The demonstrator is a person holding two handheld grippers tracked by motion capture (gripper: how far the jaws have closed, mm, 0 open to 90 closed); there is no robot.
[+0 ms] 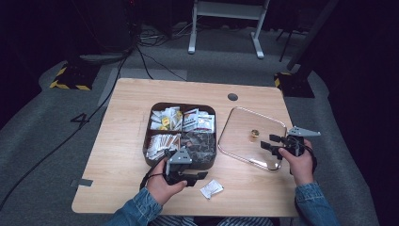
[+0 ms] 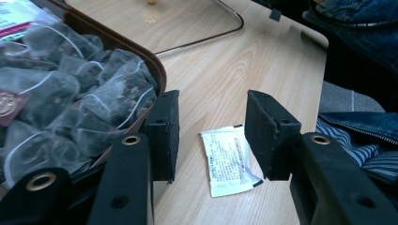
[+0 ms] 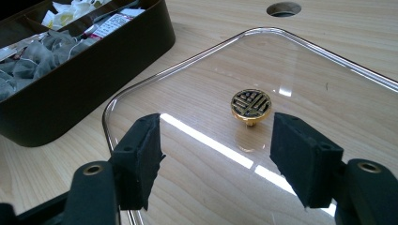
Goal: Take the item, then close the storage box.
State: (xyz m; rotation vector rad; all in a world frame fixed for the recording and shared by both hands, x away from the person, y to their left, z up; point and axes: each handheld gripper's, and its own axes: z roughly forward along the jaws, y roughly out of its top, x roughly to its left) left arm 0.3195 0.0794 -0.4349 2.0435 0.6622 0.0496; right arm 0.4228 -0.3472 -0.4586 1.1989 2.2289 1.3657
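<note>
At lower centre of the high view, the left gripper (image 1: 200,176) holds its jaws wide and empty, aimed at the small white paper sachet (image 2: 230,159) lying flat on the pale wooden worktop (image 1: 122,136) just beside the dark brown compartmented box (image 1: 149,141). The likely step is picking it up: lower until both pads straddle its short sides, then close gently. At right, the right gripper (image 3: 216,164) hangs wide over the clear glass lid (image 3: 328,93), near its gold knob (image 3: 251,105).
</note>
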